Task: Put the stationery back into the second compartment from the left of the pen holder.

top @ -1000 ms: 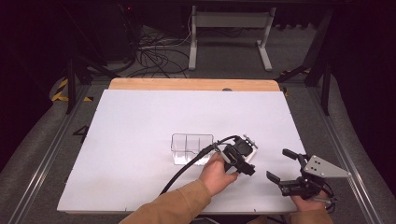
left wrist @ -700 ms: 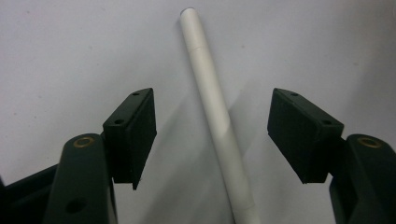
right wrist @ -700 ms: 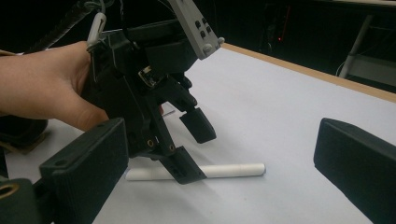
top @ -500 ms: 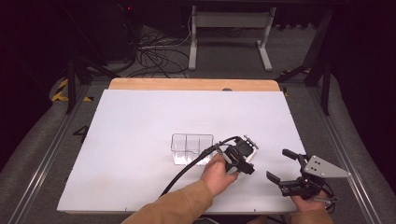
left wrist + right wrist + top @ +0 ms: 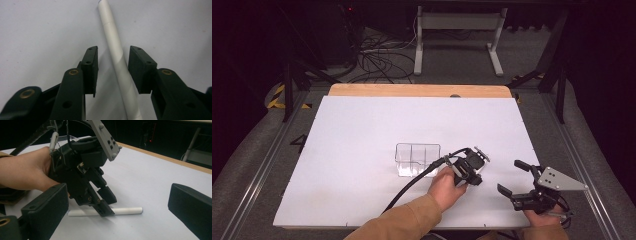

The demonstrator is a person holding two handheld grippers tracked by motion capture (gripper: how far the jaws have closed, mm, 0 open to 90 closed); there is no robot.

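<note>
My left gripper (image 5: pixel 476 172), jaws just closing yet clear of the white tube (image 5: pixel 117 57) lying between them on the table (image 5: pixel 362 130), at 6 o'clock; my right gripper (image 5: pixel 518 179) at 5 o'clock, jaws wide, empty.

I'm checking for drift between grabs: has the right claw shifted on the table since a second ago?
No. In the high view the right claw sits at the same spot beside the table's near right corner, jaws wide open.
</note>
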